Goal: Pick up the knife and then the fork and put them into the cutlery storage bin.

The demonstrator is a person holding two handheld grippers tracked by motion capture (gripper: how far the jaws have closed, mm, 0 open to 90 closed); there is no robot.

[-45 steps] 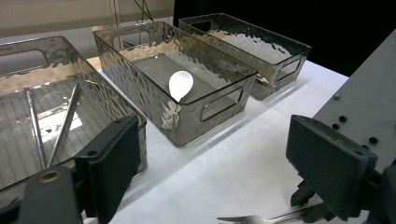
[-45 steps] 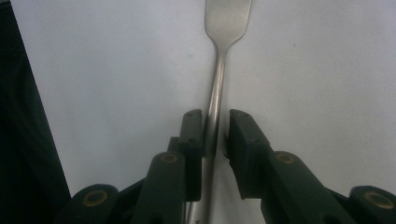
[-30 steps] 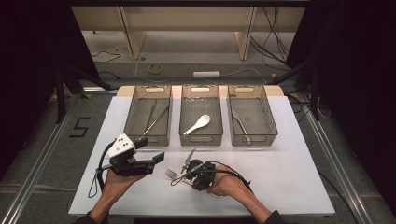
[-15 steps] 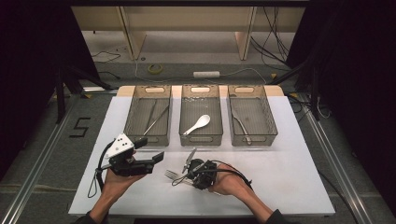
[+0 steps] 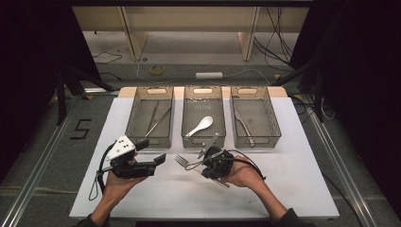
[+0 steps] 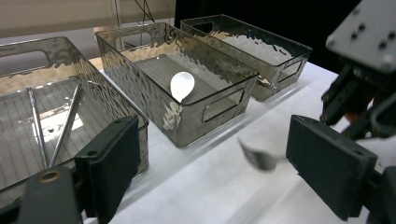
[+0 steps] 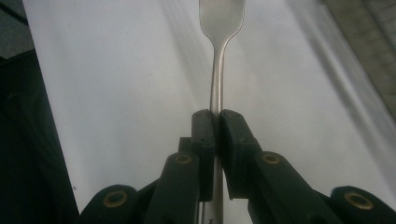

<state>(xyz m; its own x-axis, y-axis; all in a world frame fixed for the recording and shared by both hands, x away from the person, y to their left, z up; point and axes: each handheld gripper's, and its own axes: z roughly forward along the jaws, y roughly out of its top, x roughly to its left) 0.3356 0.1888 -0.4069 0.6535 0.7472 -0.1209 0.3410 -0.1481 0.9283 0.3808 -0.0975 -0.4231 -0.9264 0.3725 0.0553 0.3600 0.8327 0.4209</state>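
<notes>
Fork pinched by its handle, one slip from dropping.

The left gripper hangs released above the mat, jaws wide apart; the right gripper is clenched on the fork, held just above the mat near the middle bin. The thin, smooth handle could twist or slide out. A "5" marks the floor at left.

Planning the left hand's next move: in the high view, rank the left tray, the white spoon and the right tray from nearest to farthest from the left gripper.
From the left gripper:
1. Left tray, straight ahead, holding thin metal utensils.
2. White spoon, in the middle tray.
3. Right tray, on the far side, beyond the right gripper and its fork.
</notes>
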